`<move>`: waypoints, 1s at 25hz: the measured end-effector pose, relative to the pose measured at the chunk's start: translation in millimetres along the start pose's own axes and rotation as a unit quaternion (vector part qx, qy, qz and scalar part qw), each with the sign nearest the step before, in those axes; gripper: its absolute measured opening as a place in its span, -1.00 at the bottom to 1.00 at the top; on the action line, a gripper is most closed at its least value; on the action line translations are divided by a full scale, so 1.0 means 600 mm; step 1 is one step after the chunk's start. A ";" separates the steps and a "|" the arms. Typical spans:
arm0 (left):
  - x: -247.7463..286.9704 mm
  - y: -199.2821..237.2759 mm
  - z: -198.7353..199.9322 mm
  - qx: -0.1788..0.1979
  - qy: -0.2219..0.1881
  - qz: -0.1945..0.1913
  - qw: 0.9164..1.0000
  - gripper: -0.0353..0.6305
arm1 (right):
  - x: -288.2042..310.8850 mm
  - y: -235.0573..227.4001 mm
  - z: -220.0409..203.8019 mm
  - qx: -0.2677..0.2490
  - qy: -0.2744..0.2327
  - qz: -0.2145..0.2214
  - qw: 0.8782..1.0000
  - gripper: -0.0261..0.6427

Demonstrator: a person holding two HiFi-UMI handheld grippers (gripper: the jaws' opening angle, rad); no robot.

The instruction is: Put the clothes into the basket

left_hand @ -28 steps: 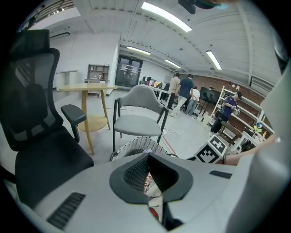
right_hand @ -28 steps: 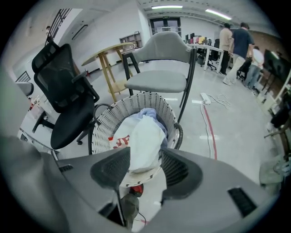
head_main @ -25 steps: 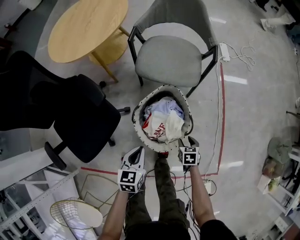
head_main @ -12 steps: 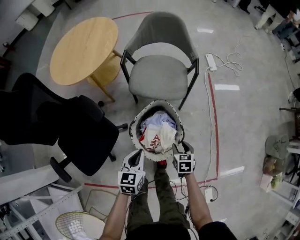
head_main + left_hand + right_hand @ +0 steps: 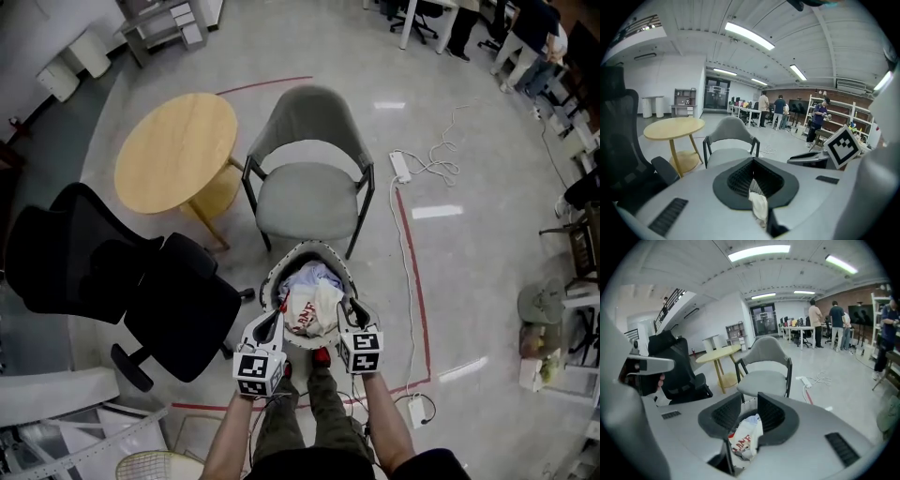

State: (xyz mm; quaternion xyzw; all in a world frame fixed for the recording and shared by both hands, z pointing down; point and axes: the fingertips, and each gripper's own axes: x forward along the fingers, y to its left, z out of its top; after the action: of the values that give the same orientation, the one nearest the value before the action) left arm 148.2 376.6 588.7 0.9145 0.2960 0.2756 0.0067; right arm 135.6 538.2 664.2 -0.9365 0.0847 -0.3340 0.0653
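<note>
A pale polished floor (image 5: 469, 309) runs across this open workroom, marked with a red tape line (image 5: 413, 281). The basket (image 5: 314, 247) sits just in front of your feet, and the clothes (image 5: 309, 302) are already heaped inside it, a white garment with red print on top.

Your left tongs (image 5: 270, 323) are at the near-left rim, jaws together and clamped on a pale soft fold (it reads as the basket's own lining rather than a garment). Your right tongs (image 5: 351, 311) are at the near-right rim. Their jaws have just been closing but stand partly apart. A thin edge of the rim runs between them and the printed garment shows through the gap, with no pad seen pressing yet.

The loading looks finished, so the step in hand seems to be taking the basket by its rim. Bring the right jaws fully onto the rim and keep them off the loose garment beneath. Match the height of both hands, or the heap may tip out.

A grey chair (image 5: 307, 192) stands just beyond the far rim and blocks any push forward. A black office chair (image 5: 178, 305) crowds the left, with a round wooden table (image 5: 176, 150) further off. A power strip (image 5: 400, 167) and its cable lie on the floor to the right.
</note>
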 end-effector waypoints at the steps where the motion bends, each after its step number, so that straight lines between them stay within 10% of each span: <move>1: -0.007 -0.001 0.015 0.004 -0.007 -0.002 1.000 -0.88 | -0.015 0.005 0.023 -0.004 -0.017 -0.004 1.000 -0.56; 25: -0.227 0.007 0.256 0.090 -0.160 -0.054 0.981 -0.87 | -0.286 0.229 0.270 -0.086 -0.230 -0.015 0.969 -0.79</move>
State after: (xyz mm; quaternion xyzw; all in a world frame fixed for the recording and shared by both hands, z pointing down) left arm 136.8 321.8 391.1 0.9263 0.3638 0.0971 -0.0134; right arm 92.1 449.1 410.1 -0.9914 0.0816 -0.1021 -0.0030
